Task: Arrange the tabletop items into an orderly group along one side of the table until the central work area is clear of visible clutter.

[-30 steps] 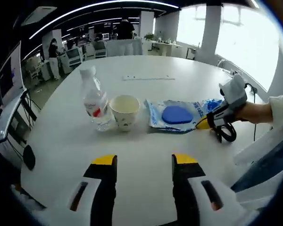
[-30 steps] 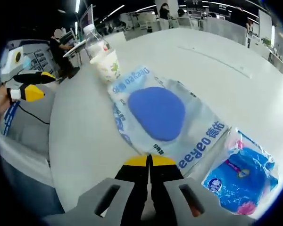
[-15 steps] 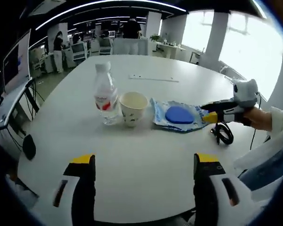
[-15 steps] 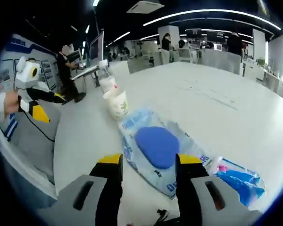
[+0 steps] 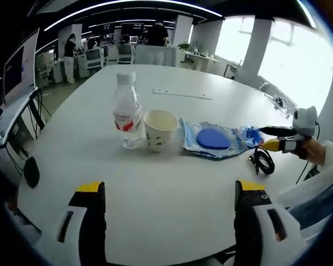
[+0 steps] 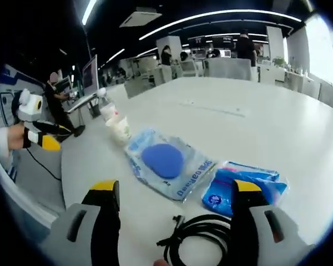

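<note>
White and rounded, the large table point(image 5: 172, 183) carries a row of items along its near-middle in the left gripper view: a clear plastic water bottle with a white cap and red label point(image 5: 127, 111), a cream paper cup with a small printed pattern point(image 5: 160, 129) just beside it, then a flat clear plastic pouch holding a round blue pad point(image 5: 212, 141), a smaller crumpled bright blue packet point(image 5: 248, 136) touching the pouch's far edge, and a coiled black cable point(image 5: 262, 160) near that packet. The left gripper point(image 5: 169, 191) hovers above bare tabletop with its yellow-tipped jaws spread wide apart, holding nothing. The right gripper point(image 5: 275, 139), held in a hand at the table's edge, points toward the blue packet. In the right gripper view, the right gripper point(image 6: 175, 188) has its jaws wide apart and empty, with the black cable point(image 6: 202, 241) lying between them, the blue packet point(image 6: 241, 185) and the pouch point(image 6: 167, 166) just beyond, and the cup point(image 6: 121, 130) and bottle point(image 6: 107, 110) farther off. The left gripper point(image 6: 41, 136) appears at the table's far side, held in a hand.
</note>
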Available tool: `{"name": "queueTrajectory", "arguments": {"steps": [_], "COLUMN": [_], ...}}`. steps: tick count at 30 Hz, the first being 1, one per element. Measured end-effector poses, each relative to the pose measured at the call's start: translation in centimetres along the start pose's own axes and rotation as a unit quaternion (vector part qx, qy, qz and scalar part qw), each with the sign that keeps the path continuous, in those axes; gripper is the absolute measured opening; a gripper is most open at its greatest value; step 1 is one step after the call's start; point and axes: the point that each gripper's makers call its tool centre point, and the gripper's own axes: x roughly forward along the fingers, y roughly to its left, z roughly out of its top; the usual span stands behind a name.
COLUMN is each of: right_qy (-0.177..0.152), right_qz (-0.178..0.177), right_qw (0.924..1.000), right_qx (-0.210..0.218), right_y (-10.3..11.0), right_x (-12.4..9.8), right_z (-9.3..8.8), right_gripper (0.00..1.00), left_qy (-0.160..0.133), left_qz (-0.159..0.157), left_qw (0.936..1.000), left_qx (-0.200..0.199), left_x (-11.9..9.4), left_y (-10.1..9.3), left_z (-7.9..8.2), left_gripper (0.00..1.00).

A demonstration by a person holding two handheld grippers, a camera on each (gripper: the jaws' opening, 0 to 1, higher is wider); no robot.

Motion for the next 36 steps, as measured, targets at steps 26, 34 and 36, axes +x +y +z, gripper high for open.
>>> {"name": "queueTrajectory", "arguments": {"steps": [26, 34, 36], "right_qy": [0.010, 0.019, 0.022], "right_qz": [-0.052, -0.068, -0.068], "right_qw": [0.9953, 0.9904, 0.9896], "right_qx": [0.081, 0.119, 0.124], "right_y": [-1.1, -1.0, -0.8], "right_x": [-7.5, -9.0, -9.2], "right_z": [-4.4, -6.7, -7.0], "right_gripper": [0.84, 0.82, 0.81], "left_qy": [0.010, 0.021, 0.025], "left_qz": [-0.026, -0.030, -0.032], "left_qw": [0.9996, 0.9993, 0.9992], "left_qx": [-0.003, -0.002, 0.001], "left_x": [0.2, 0.0, -0.1], "left_y": [-0.3, 0.0, 0.0], "left_z": [-0.5, -1.1, -1.3], "left_gripper": [1.00, 1.00, 1.00]}}
